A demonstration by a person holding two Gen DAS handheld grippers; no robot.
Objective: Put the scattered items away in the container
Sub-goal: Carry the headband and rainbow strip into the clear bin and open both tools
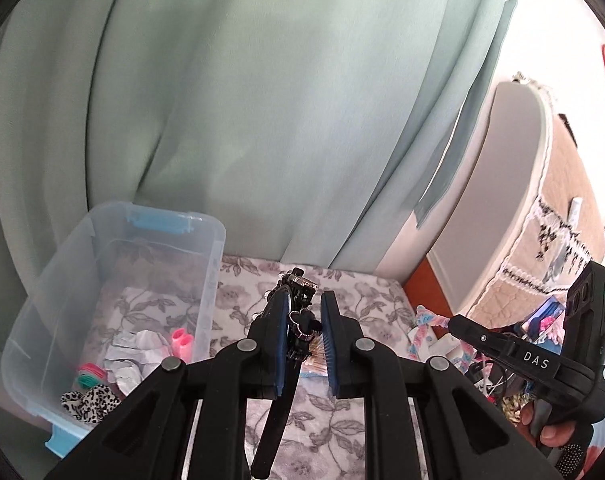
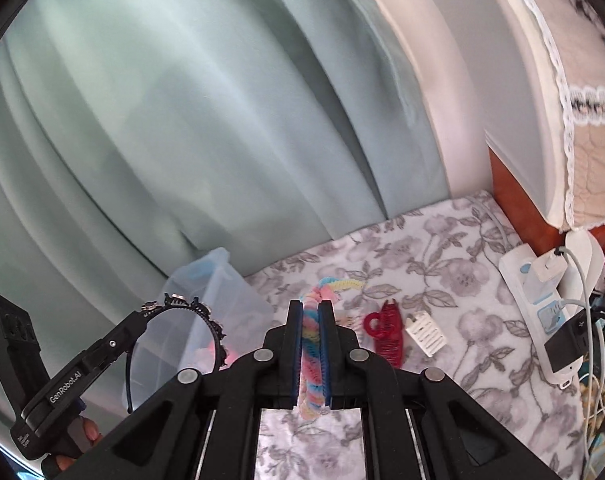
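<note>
Black jeweled headband (image 1: 298,320) clamped in left claw (image 1: 304,340), lifted above the floral bedspread (image 1: 362,296), just right of the clear bin (image 1: 114,280). Pastel braided headband (image 2: 311,344) pinched in right claw (image 2: 311,360), jaws nearly closed. Red hair clip (image 2: 384,332) and white comb (image 2: 425,330) lie on the bedspread beyond it. Bin holds crumpled paper (image 1: 134,354) and hair ties (image 1: 88,374).

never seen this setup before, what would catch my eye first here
Each gripper holds a hair accessory up over the floral cloth: the left gripper a black jewelled headband, the right gripper a pastel braided band. The clear plastic bin waits at the left, partly filled.
</note>
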